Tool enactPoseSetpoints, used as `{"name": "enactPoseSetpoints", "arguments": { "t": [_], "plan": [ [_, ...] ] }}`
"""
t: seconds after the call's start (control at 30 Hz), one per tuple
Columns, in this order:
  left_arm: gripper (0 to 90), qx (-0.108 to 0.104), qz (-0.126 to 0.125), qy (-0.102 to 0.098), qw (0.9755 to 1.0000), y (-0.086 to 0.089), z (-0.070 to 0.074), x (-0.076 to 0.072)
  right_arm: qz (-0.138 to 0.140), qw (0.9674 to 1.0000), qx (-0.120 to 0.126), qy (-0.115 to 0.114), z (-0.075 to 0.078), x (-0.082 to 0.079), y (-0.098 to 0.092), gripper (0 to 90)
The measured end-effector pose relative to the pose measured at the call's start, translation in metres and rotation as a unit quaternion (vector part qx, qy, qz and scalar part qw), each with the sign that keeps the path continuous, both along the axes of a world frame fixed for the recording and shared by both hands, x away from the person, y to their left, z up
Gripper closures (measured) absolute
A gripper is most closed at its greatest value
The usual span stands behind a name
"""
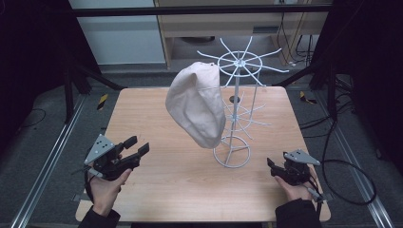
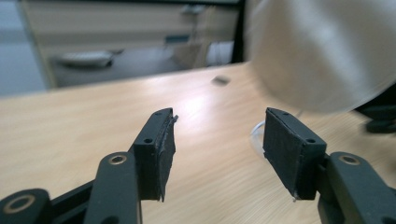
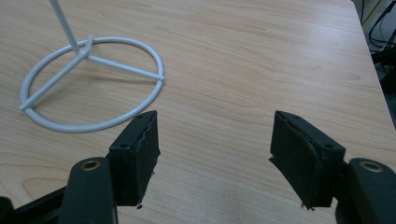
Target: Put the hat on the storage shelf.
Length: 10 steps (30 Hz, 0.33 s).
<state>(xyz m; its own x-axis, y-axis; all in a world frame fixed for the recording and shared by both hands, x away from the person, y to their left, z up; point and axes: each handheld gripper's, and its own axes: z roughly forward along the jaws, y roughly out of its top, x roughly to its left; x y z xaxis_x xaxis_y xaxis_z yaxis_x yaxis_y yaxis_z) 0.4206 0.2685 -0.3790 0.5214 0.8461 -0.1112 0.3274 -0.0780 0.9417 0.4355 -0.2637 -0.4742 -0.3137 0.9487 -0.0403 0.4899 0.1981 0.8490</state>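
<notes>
1. Left gripper point(image 1: 136, 145) – near the table's point(image 1: 157, 190) left front corner, jaws apart, holding nothing.
2. Right gripper point(image 1: 271, 164) – near the right front corner, jaws apart, holding nothing.
3. Rack point(image 1: 240, 61) stands right of the middle.
4. Hat point(image 1: 197, 104) hangs on the rack's left side.

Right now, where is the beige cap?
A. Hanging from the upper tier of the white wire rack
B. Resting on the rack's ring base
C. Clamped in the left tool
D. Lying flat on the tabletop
A: in the high view the beige cap hangs from a prong of the white wire rack at its upper tier, off the table, while the left tool and right tool are open and empty.
</notes>
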Motion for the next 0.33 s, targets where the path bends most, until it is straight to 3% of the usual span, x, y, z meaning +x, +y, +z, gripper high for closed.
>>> {"name": "enactPoseSetpoints", "arguments": {
  "t": [0.07,0.1,0.13,0.2,0.23,0.33],
  "plan": [
    [42.5,0.004,0.023,0.023,0.9995,0.013,-0.017,0.004,0.000,1.0000,0.000,0.000,0.000,0.000,0.000,32.3],
    [42.3,0.016,0.043,0.046,0.9979,0.023,-0.031,0.009,0.000,1.0000,0.002,0.001,0.000,0.000,0.000,31.8],
    [42.0,0.016,0.043,0.046,0.9979,0.023,-0.031,0.009,0.000,1.0000,0.002,0.001,0.000,0.000,0.000,31.8],
    [41.3,0.034,0.070,0.070,0.9945,0.035,-0.050,0.015,-0.003,1.0000,0.005,0.002,0.001,0.000,-0.001,29.9],
    [41.0,0.034,0.070,0.070,0.9945,0.035,-0.050,0.015,-0.003,1.0000,0.005,0.002,0.001,0.000,-0.001,29.9],
    [39.5,0.045,0.084,0.097,0.9907,0.045,-0.067,0.019,-0.008,0.9999,0.009,0.001,0.001,0.000,-0.002,27.5]
  ]
}}
